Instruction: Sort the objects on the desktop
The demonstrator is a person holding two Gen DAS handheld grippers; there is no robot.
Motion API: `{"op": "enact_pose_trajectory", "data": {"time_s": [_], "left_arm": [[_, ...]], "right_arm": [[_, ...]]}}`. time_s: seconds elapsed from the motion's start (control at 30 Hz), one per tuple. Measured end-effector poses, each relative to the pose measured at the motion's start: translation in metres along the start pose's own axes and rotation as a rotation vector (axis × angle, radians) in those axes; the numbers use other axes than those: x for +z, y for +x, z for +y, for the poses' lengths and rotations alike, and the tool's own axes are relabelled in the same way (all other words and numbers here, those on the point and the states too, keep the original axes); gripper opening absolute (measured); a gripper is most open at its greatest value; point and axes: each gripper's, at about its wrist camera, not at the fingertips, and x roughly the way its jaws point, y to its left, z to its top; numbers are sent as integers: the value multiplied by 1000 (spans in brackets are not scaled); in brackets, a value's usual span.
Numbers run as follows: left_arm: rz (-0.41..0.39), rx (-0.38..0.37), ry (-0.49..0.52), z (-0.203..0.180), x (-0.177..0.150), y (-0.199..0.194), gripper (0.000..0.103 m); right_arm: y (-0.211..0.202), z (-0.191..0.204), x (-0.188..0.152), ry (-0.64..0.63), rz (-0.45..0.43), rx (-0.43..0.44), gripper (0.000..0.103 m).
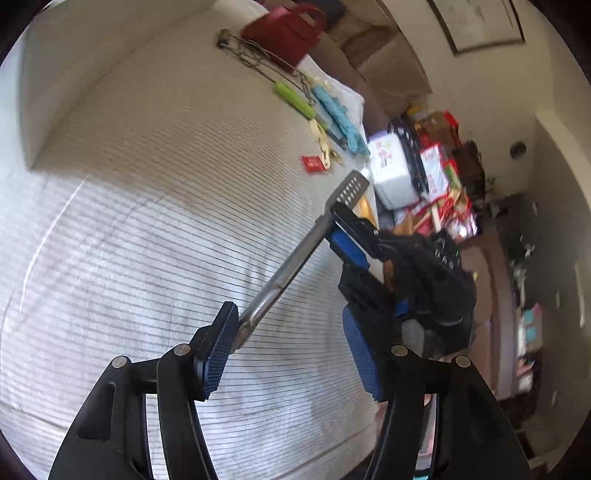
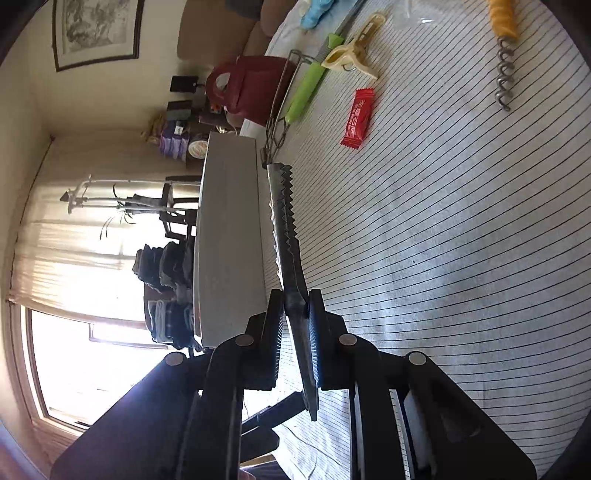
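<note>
Metal tongs [image 1: 288, 269] with a perforated tip stretch diagonally above the striped tablecloth [image 1: 147, 240]. My right gripper [image 1: 349, 236] is shut on them near that tip. In the right wrist view the same tongs [image 2: 286, 221] show a serrated edge and run forward from between the pads of my right gripper [image 2: 295, 299]. My left gripper [image 1: 290, 332] stands open; the tongs' near end rests against its left finger pad [image 1: 218, 350], while the other pad is well apart from it.
A white box [image 2: 229, 240] stands at the cloth's edge. Farther off lie a red candy packet [image 2: 357, 118], a green-handled tool [image 2: 306, 92], a yellow clip [image 2: 351, 55], an orange-handled corkscrew [image 2: 502, 55], a blue item [image 1: 340, 118] and a red bag [image 1: 284, 31].
</note>
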Motion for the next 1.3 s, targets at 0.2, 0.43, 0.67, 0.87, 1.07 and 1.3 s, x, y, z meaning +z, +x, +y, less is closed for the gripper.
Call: {"op": "enact_pose_trajectory", "data": {"time_s": [0.2,0.43,0.67,0.87,1.07,1.3], "left_arm": [[-138,-118,-161,6,-26,-28,65],[-52,-170,-137,-20,-19,-4,65],[-134,-206,-242,-8,6,9,65],[-209,-212,-307,-2,26,16,61],[-157,-145,-305,11,32,27,40],[-100,42,-173,25,46,7,53]], "right_arm": [[-12,4,-6,26,-106,34,13],[-25,21,-5,3,-169,31,13],[-32,29,-18,-14,-141,46,13],[-28,31,-31,-25,-125,43,13],[-29,33,-32,-49,-127,-32,13],[-38,66,-9,-424,-67,-532,45]]}}
